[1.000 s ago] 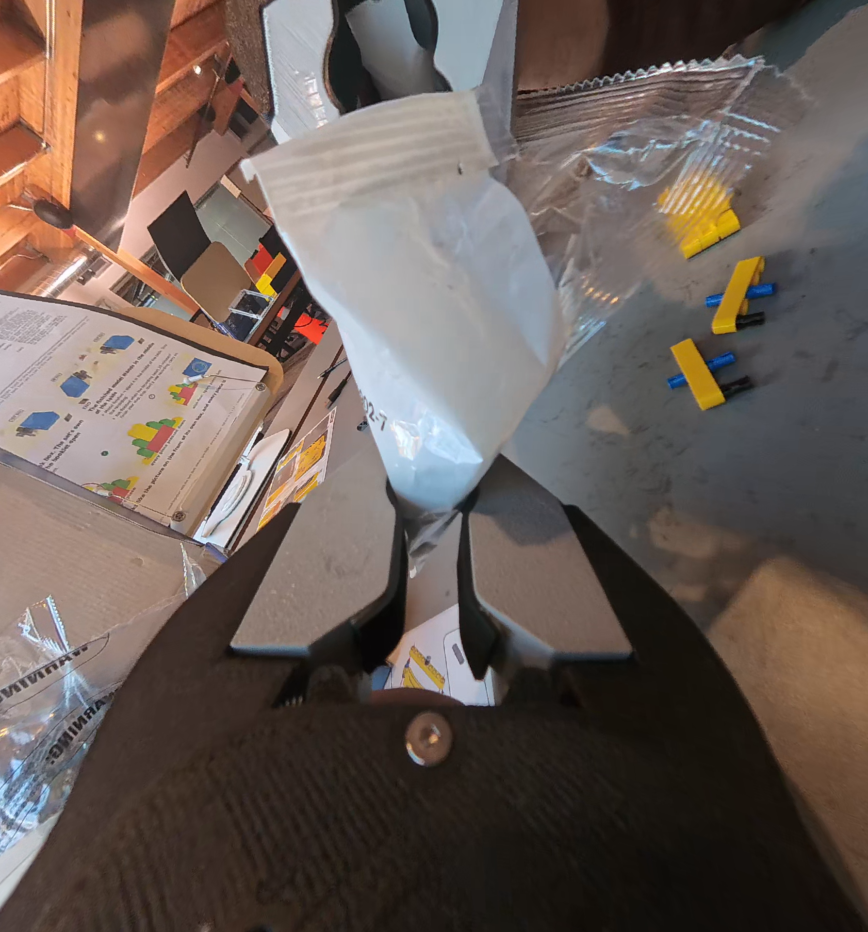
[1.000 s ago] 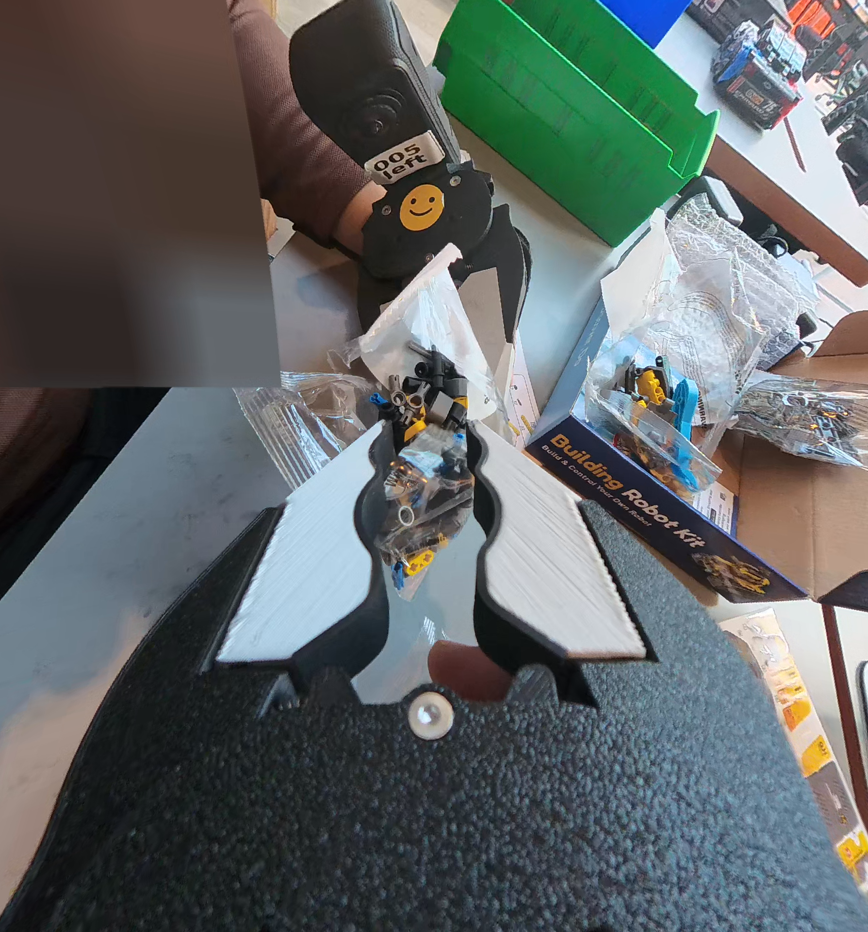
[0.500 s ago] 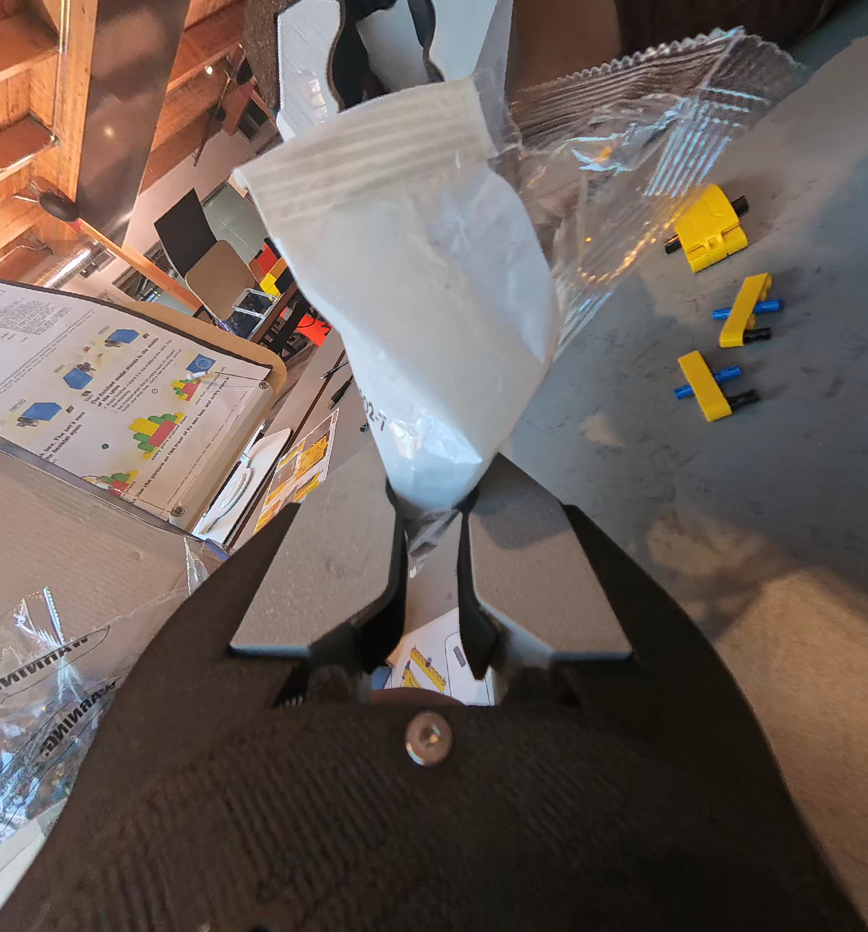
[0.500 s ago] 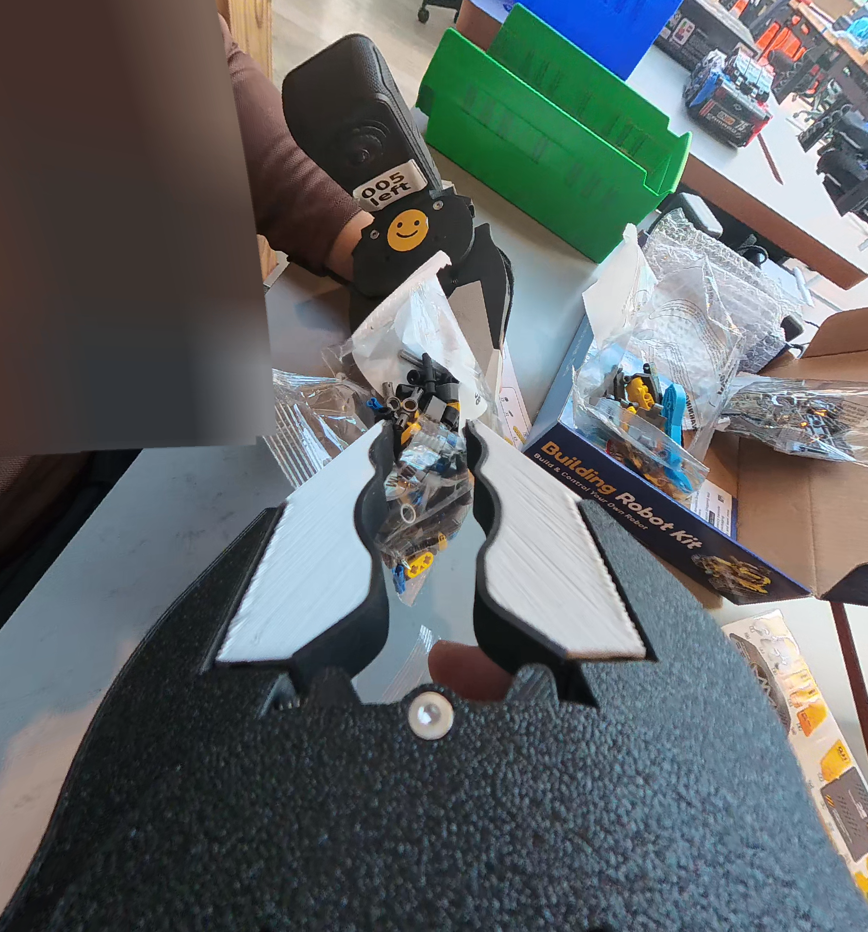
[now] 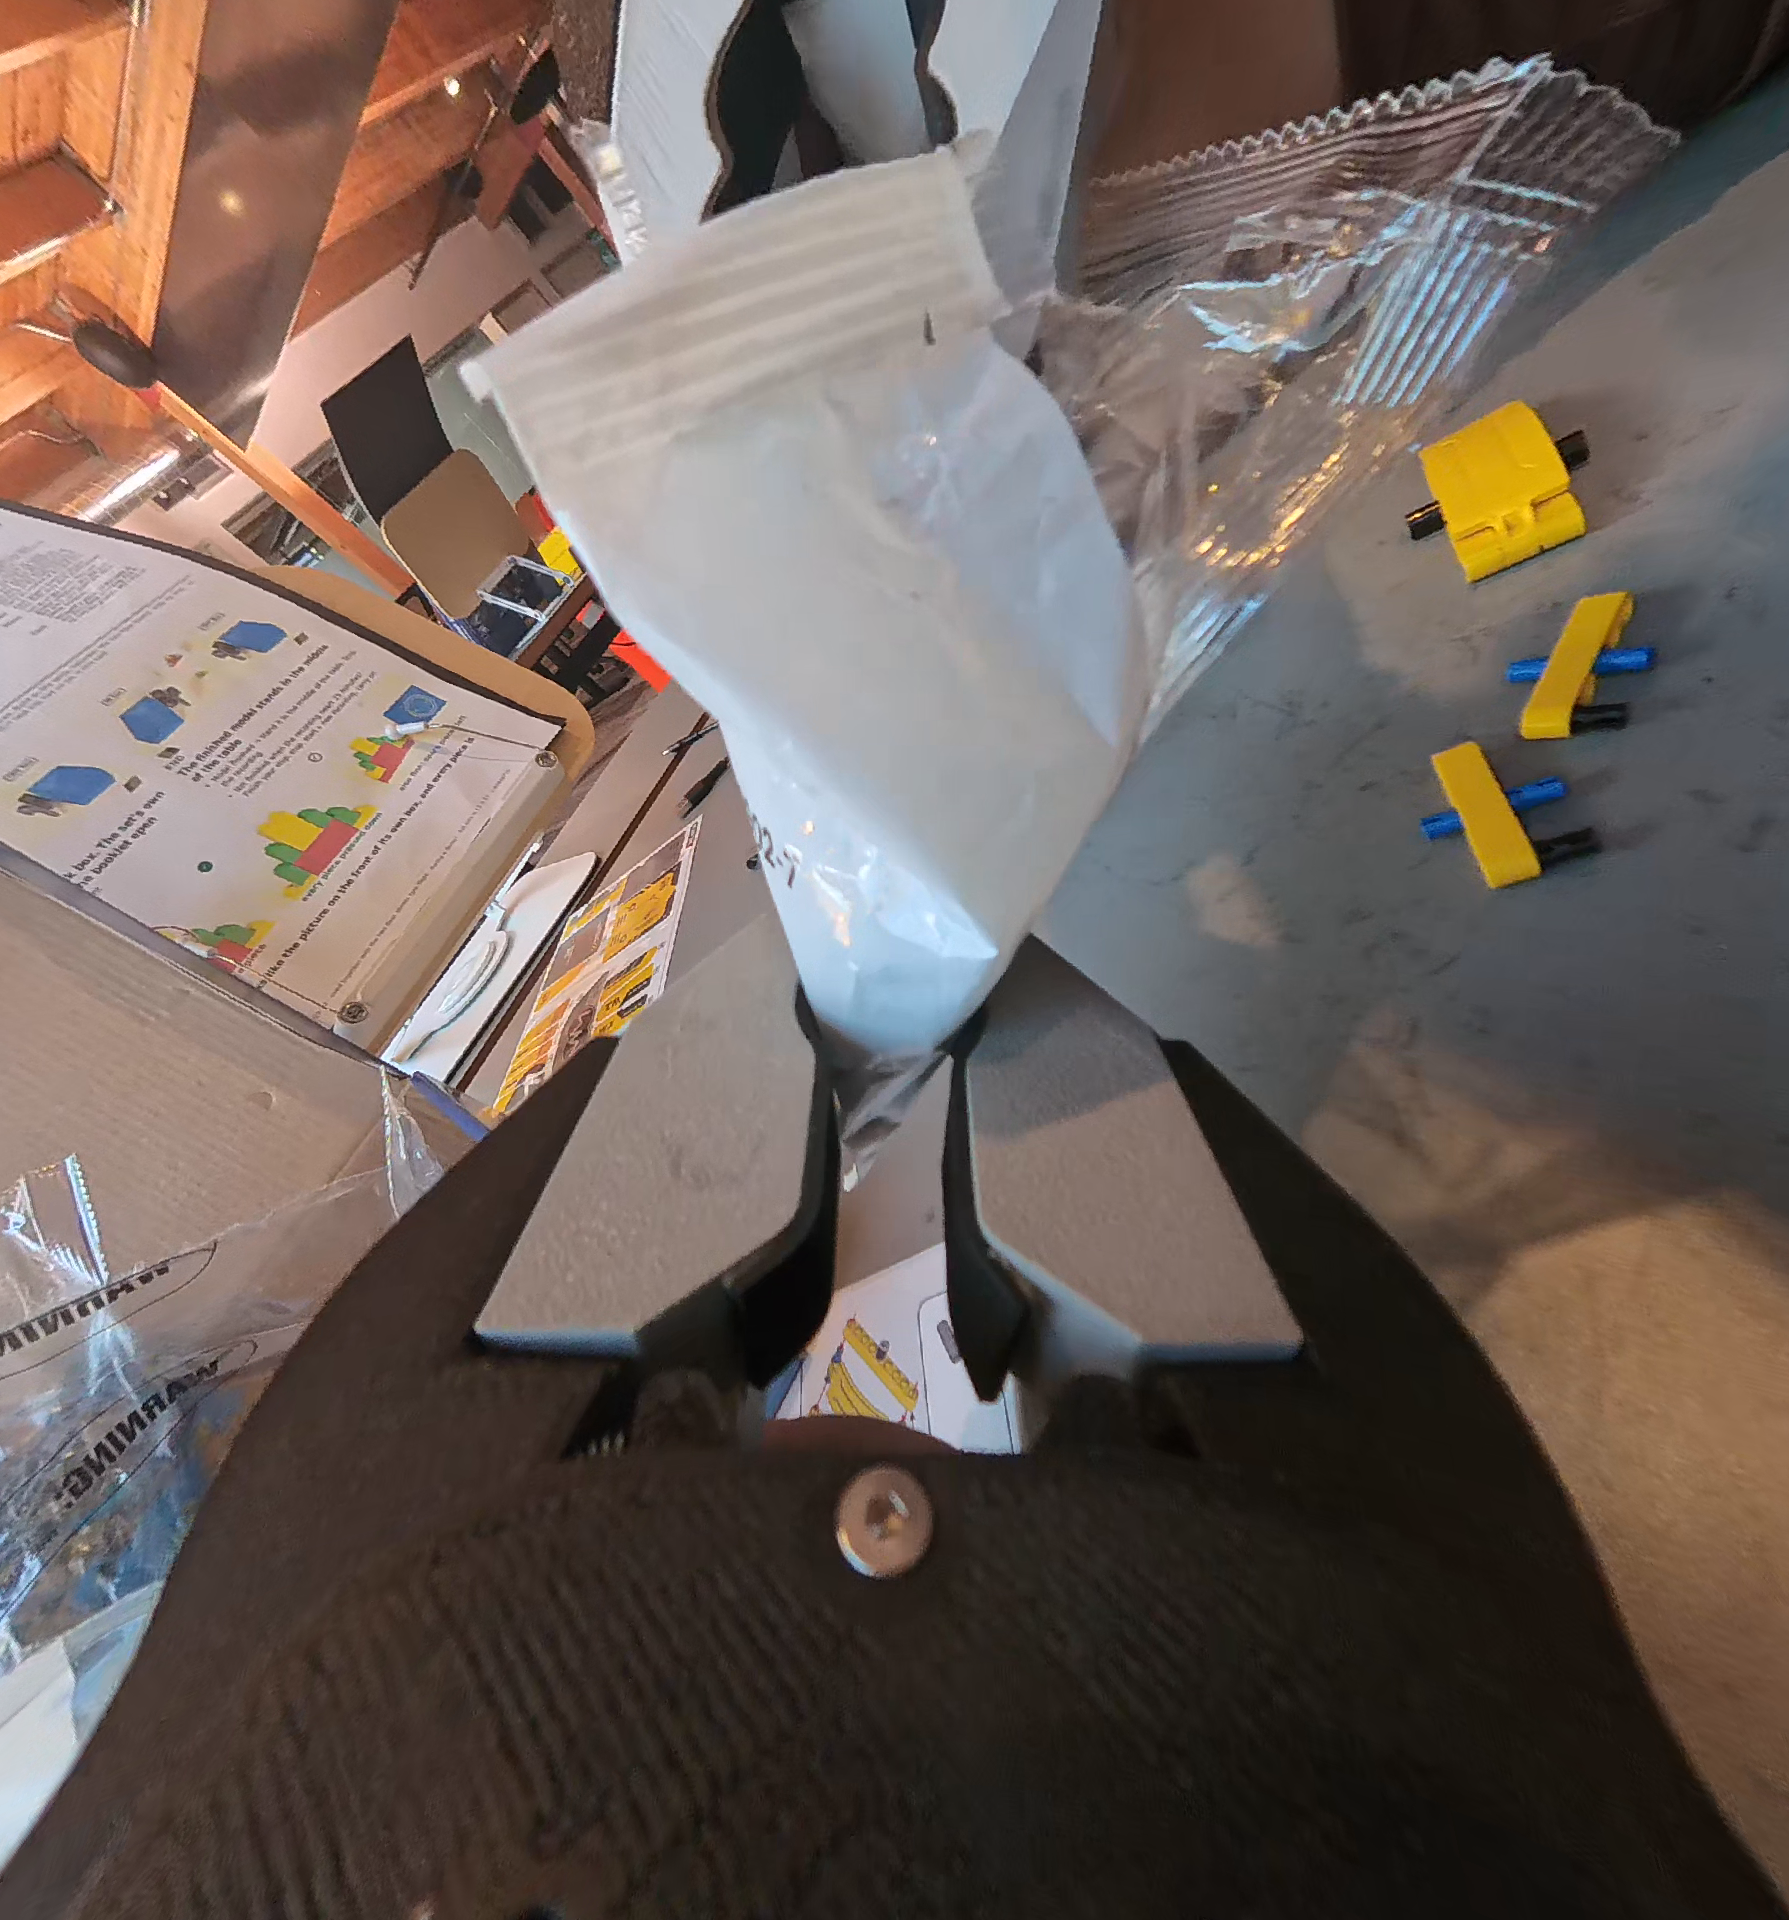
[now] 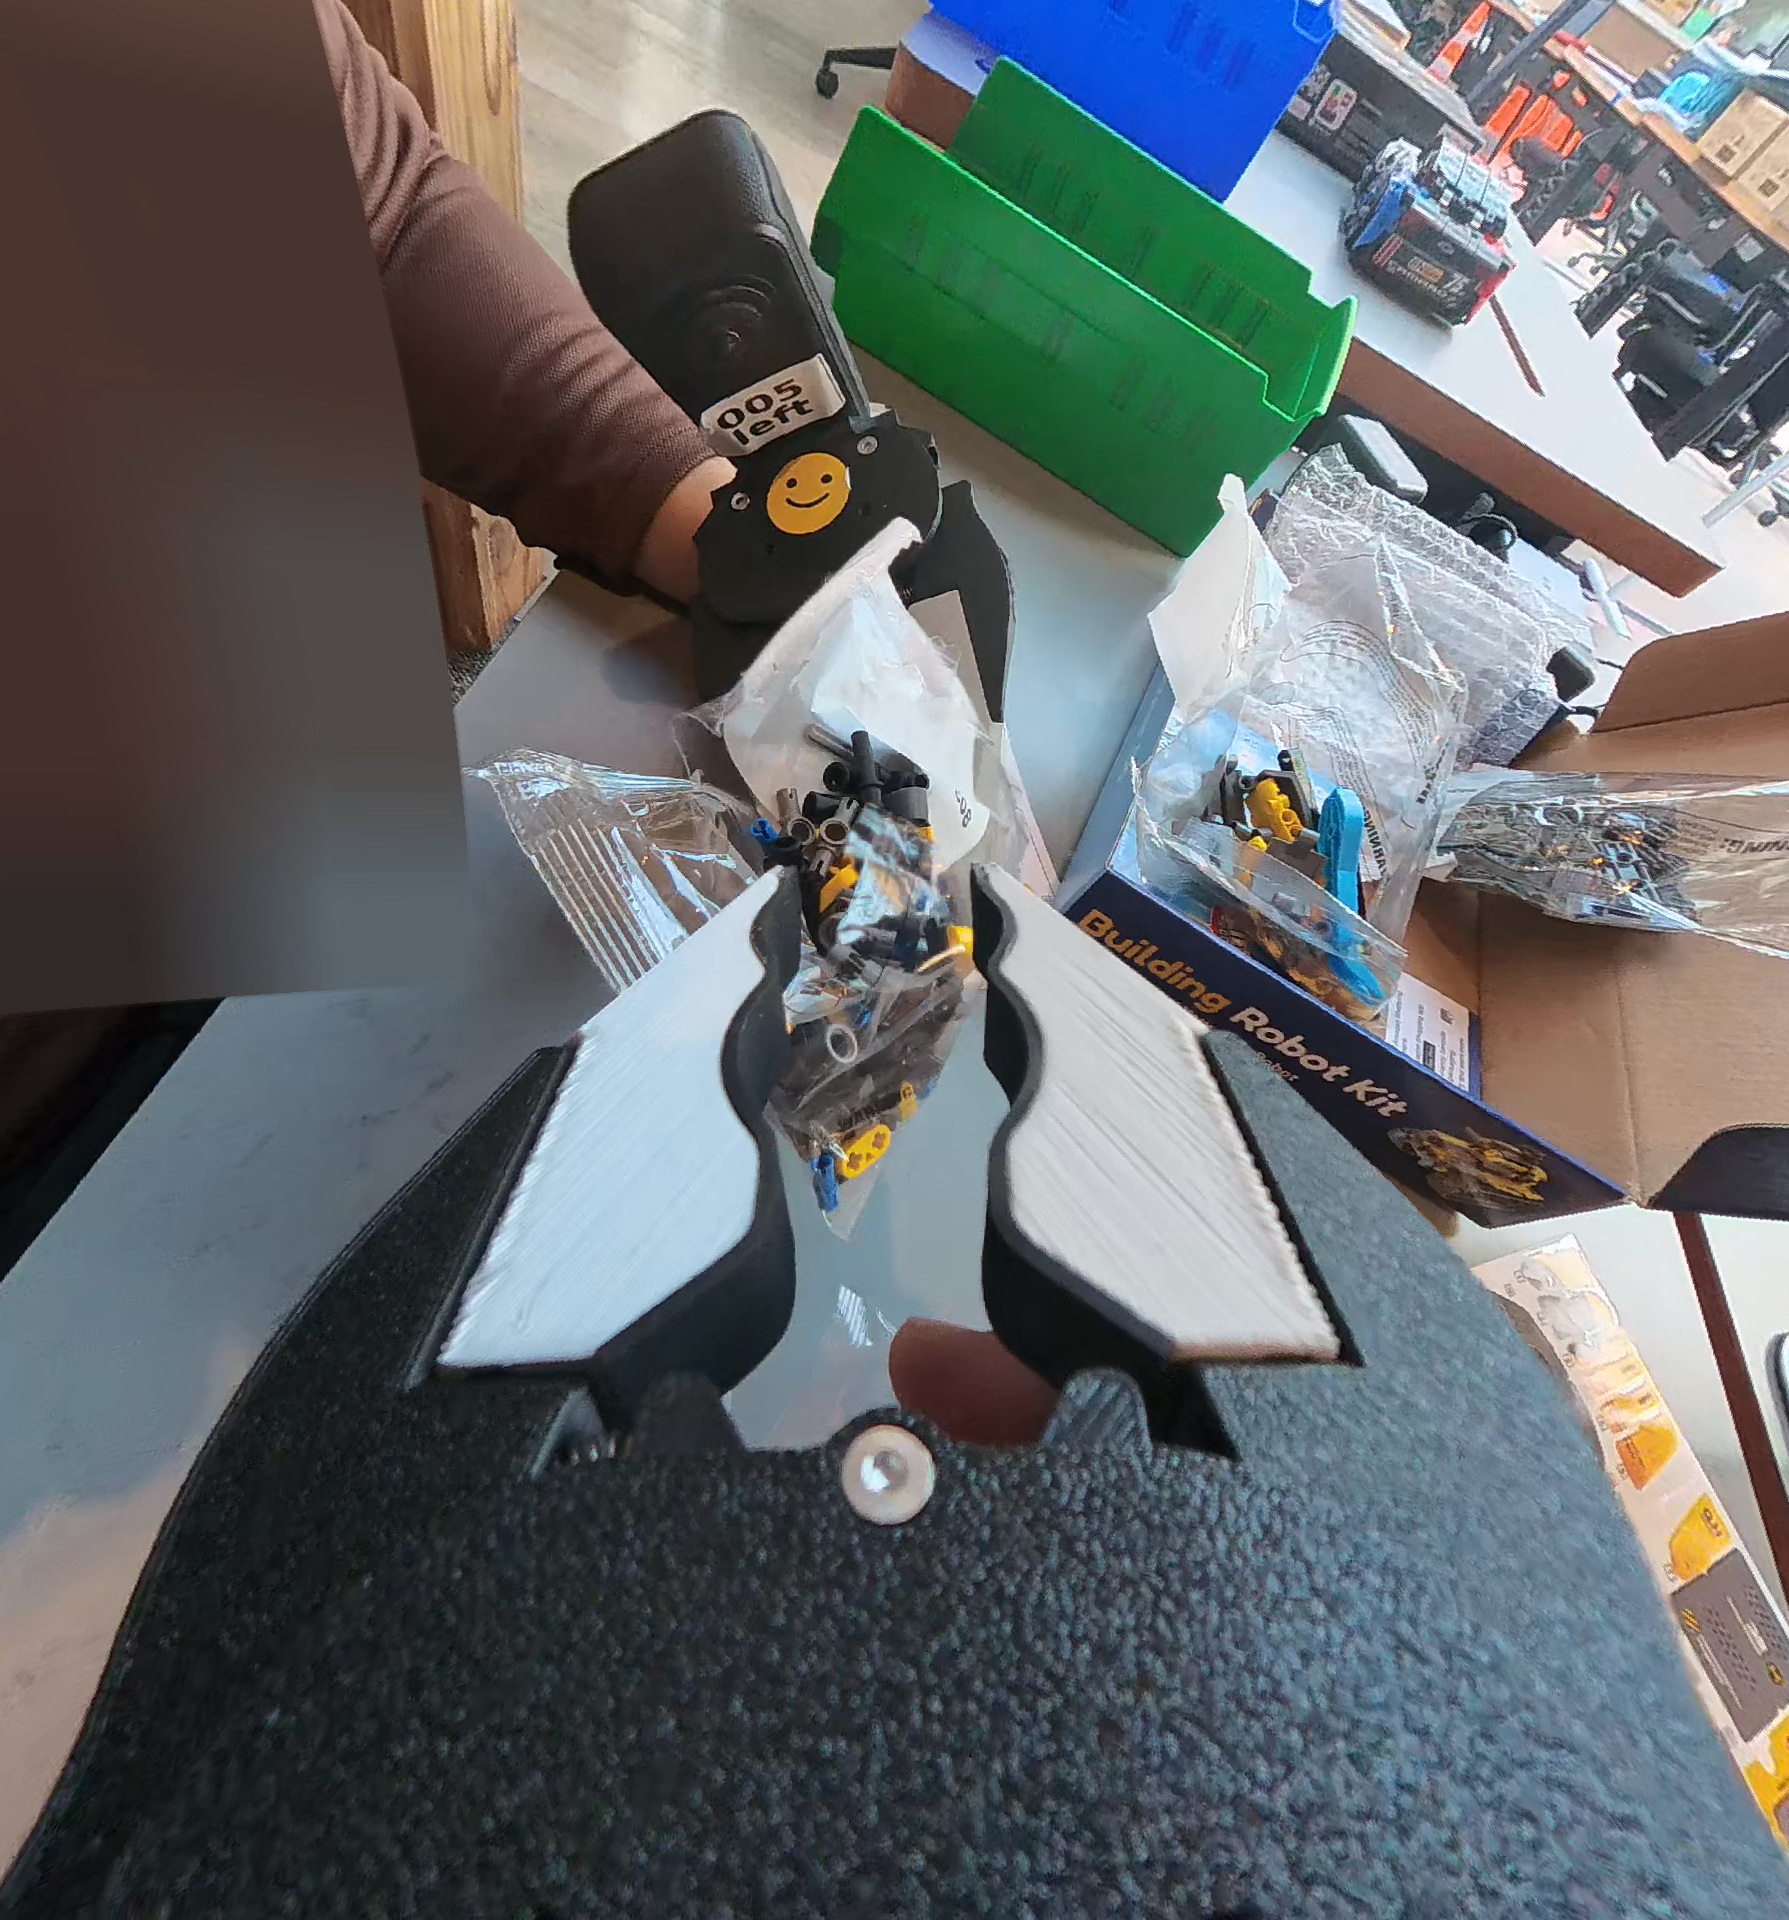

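Grey table [image 5: 1492, 987], bag [image 5: 848, 665] contents blurred

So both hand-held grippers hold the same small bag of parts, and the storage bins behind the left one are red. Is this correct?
Not quite: the storage bins are green, as the right wrist view shows. The rest holds: the left hand-held gripper and right hand-held gripper both grip the same small bag of parts.

Parts bag [image 6: 874, 935] between 2 hand-held grippers — bins [image 6: 1056, 312] behind.
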Tool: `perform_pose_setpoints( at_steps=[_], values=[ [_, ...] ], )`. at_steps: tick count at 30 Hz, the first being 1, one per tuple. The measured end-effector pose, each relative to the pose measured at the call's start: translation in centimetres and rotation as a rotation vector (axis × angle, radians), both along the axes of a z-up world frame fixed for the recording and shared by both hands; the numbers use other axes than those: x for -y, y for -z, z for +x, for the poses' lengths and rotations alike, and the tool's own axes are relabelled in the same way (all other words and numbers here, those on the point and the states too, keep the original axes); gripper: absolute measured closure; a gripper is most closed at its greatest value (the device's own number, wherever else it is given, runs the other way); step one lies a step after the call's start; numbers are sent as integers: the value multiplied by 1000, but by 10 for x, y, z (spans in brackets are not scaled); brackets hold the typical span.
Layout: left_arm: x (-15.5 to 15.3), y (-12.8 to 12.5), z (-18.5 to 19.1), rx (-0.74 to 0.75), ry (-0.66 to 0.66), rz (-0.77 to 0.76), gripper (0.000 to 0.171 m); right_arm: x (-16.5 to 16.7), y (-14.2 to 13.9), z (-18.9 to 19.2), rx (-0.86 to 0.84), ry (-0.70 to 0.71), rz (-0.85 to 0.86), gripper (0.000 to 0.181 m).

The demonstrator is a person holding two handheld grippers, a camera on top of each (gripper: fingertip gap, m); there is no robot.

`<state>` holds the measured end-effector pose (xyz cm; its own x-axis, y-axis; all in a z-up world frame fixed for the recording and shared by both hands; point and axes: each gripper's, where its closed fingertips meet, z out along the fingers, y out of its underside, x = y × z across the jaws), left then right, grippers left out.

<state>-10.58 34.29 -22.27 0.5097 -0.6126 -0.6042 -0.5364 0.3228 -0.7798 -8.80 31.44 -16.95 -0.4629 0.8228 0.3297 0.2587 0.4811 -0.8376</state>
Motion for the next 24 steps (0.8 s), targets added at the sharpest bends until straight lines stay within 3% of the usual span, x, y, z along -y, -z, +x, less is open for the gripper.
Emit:
perform_pose_setpoints(
  at_steps=[11,14,17,22,24],
  values=[
    [-5,0,-3,4,-34,-8,159,-16,-8,2,-19,44,-21,143],
    [-15,6,-11,-36,-111,-14,159,-38,0,-2,11,145,39,144],
    [-20,10,-14,-74,-150,-13,159,-54,11,-1,58,209,93,158],
    [-26,17,-18,-155,-224,6,159,-55,26,8,136,174,119,165],
    [-28,19,-21,-181,-244,17,158,-60,31,9,156,187,145,159]
  ],
)
